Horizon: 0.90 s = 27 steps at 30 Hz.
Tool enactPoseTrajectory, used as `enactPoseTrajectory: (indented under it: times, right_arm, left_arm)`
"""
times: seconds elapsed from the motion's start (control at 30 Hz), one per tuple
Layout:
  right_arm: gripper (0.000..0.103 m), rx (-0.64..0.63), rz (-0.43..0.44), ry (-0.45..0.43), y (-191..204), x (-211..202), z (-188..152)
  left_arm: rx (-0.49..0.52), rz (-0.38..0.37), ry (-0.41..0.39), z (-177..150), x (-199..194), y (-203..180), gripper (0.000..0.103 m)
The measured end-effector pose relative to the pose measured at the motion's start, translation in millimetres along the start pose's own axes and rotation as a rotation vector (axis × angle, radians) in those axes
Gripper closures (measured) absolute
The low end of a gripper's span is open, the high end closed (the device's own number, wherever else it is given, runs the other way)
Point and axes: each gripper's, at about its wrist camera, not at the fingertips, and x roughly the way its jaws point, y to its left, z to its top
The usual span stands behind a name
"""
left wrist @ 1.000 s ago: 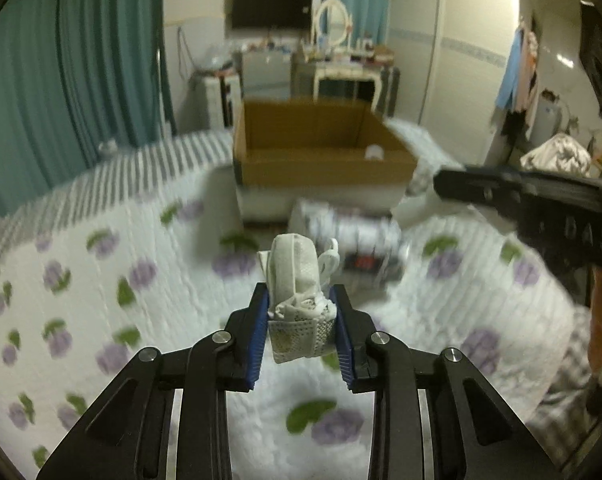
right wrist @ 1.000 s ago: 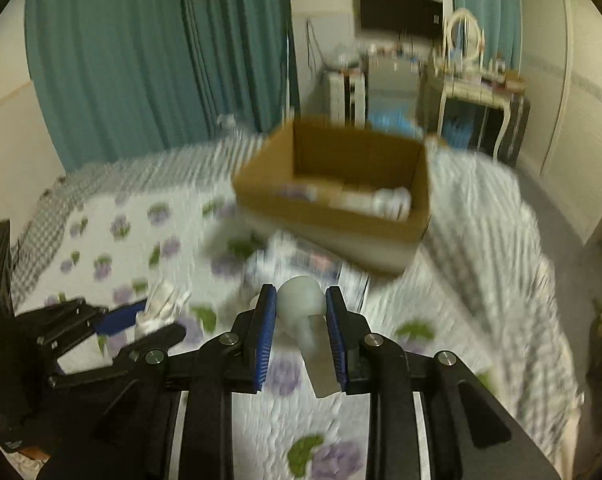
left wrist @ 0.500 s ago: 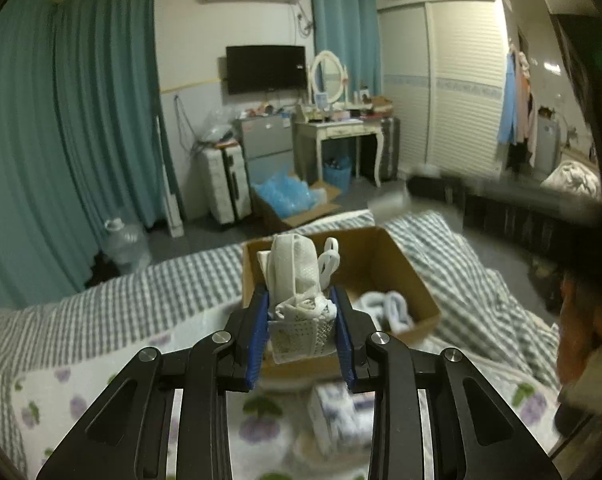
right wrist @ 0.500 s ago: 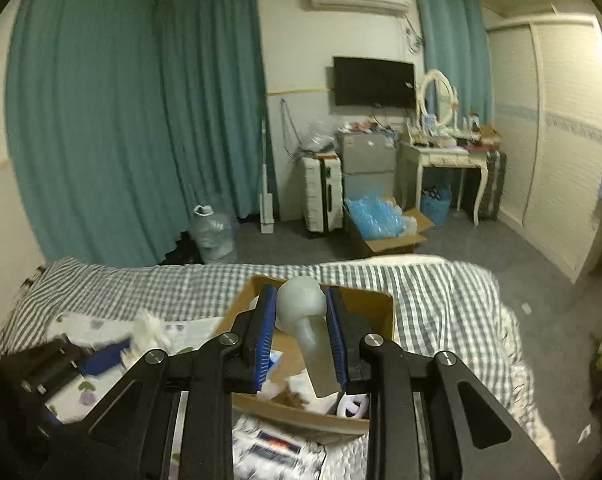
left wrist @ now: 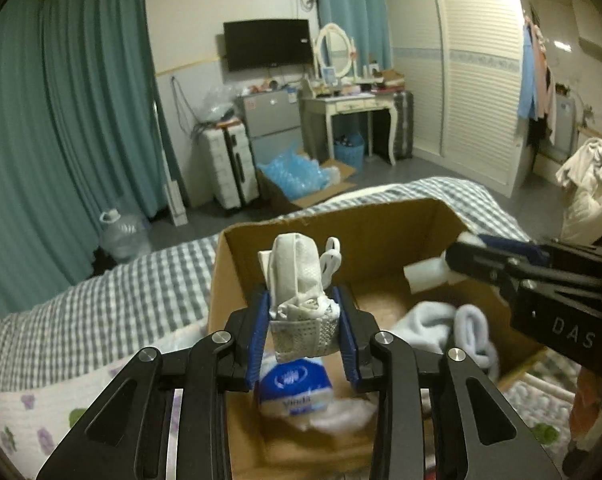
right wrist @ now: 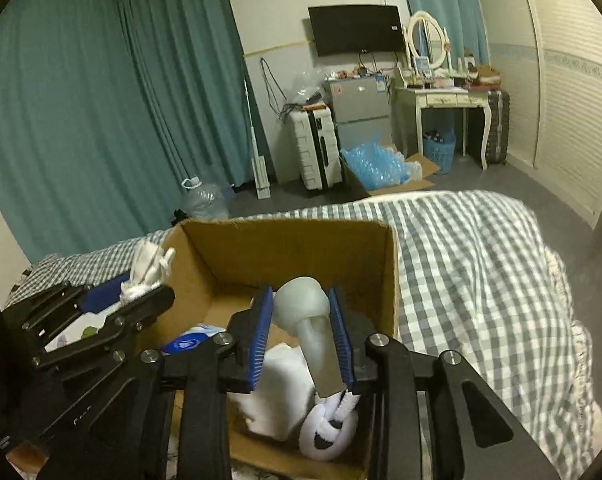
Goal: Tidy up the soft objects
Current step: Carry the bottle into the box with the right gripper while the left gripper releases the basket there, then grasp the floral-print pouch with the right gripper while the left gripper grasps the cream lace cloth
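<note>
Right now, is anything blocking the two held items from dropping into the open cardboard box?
Nothing visible does. The white mesh bundle and the pale mushroom-shaped squishy both hang over the brown cardboard box. Only white socks and a blue tissue pack lie inside.

Bedroom: bed (right wrist: 481, 272), wardrobe (left wrist: 477, 76), vanity (right wrist: 441, 100).

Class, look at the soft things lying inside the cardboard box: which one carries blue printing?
The blue-and-white tissue pack at the near left of the brown cardboard box; the fluffy white towel beside it is plain white.
</note>
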Motion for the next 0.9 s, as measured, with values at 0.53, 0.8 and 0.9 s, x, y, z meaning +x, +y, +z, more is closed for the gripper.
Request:
enactPoseTrajectory:
  times: [0.53,0.8,0.9]
  right_arm:
    - [0.007,0.043,-0.089,-0.125,-1,-67,-7]
    - [0.004,-0.177,-0.143,-0.150,69,-130,-23]
    - [0.004,-0.258,-0.148,-0.130,92,-142,-38]
  left_arm:
    - [-0.067,0.091,-0.091,13,-96,21,0.034]
    - [-0.155,0.091,-0.228,-7,-206,48,0.021]
    - [-0.175,0.117,-0.223,-22,-222,52,0.021]
